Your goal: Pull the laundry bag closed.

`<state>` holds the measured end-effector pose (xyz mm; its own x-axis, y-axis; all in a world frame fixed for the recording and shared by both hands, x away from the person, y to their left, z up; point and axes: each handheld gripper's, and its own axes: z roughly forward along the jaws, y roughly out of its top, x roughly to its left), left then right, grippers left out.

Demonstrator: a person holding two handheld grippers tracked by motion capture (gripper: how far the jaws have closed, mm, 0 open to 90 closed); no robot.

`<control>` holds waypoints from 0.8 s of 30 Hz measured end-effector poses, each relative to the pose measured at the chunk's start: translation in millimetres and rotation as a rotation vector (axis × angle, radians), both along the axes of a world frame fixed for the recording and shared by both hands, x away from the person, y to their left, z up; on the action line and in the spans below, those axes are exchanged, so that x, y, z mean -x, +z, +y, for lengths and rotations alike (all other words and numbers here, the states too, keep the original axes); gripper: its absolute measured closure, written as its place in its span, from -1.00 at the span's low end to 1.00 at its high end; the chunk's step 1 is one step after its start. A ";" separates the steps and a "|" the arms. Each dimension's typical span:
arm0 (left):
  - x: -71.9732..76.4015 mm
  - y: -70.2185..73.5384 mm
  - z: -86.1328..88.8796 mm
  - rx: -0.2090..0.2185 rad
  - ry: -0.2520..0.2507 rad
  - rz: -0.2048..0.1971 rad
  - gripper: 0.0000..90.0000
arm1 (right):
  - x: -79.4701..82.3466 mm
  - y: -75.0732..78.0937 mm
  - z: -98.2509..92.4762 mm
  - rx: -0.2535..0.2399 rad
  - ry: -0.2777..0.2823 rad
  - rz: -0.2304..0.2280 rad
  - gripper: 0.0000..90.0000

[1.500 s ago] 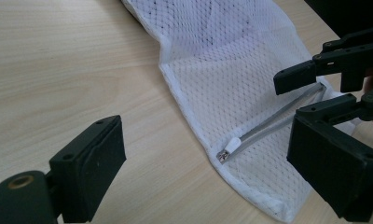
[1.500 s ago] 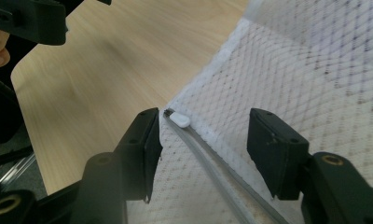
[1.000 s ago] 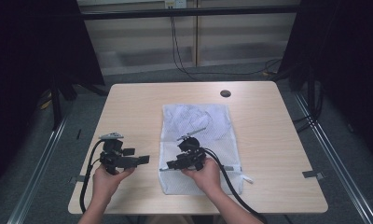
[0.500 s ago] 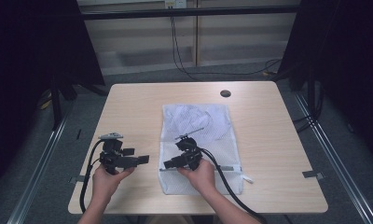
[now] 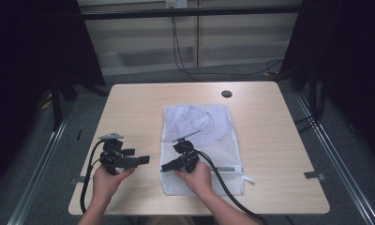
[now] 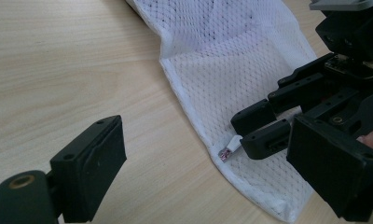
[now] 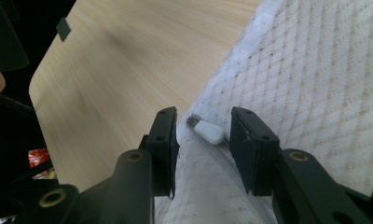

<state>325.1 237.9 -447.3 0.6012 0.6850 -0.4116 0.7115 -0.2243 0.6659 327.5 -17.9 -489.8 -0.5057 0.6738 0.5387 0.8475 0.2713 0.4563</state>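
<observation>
the right gripper (image 7: 203,140) has just been narrowing its jaws around the white zipper pull (image 7: 208,131), which sits between the pads with a gap on both sides, at the left edge of the mesh bag (image 5: 199,140). the bag lies flat mid-table (image 5: 270,122). the left gripper (image 5: 141,161) hovers beside it, jaws wide and empty.

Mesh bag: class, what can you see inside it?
Through the mesh bag something pale and crumpled shows at the far end; what it is cannot be told. The near end looks flat.
</observation>
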 end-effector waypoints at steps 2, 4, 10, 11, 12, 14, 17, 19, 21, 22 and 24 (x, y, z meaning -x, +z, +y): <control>-0.2 0.2 0.6 -0.004 -0.003 -0.003 -0.75 | -0.2 -0.3 0.8 -0.013 0.002 0.008 0.38; -0.3 0.3 0.9 -0.003 -0.001 -0.003 -0.75 | -0.1 0.4 1.5 -0.018 -0.001 0.014 0.39; -0.4 0.4 1.1 -0.001 0.004 -0.001 -0.75 | 0.7 1.7 4.2 -0.027 0.002 0.022 0.48; -0.4 0.3 1.0 -0.001 0.004 -0.001 -0.75 | 0.4 1.0 4.8 -0.026 0.006 0.016 0.48; -0.4 0.3 1.0 -0.003 0.004 -0.001 -0.75 | 0.8 1.0 5.6 -0.025 0.002 0.023 0.50; -0.4 0.3 1.0 -0.003 0.004 0.000 -0.75 | 0.6 0.2 6.3 -0.022 0.003 0.019 0.52; -0.4 0.2 1.0 -0.004 0.003 0.000 -0.75 | -0.5 -1.8 7.4 -0.008 0.001 0.022 0.57; -0.5 0.0 0.8 -0.005 0.003 0.001 -0.75 | -0.7 -2.3 7.5 -0.001 0.003 0.020 0.59; -0.4 -0.1 0.3 -0.001 0.005 0.004 -0.75 | -0.5 -2.6 8.4 0.000 0.000 0.020 0.64; -0.4 -0.1 0.2 -0.002 0.006 0.004 -0.75 | -0.5 -2.4 8.6 0.002 0.000 0.020 0.66; -0.4 -0.2 0.2 -0.003 0.006 0.005 -0.75 | -0.7 -2.5 9.6 -0.006 0.008 0.021 0.68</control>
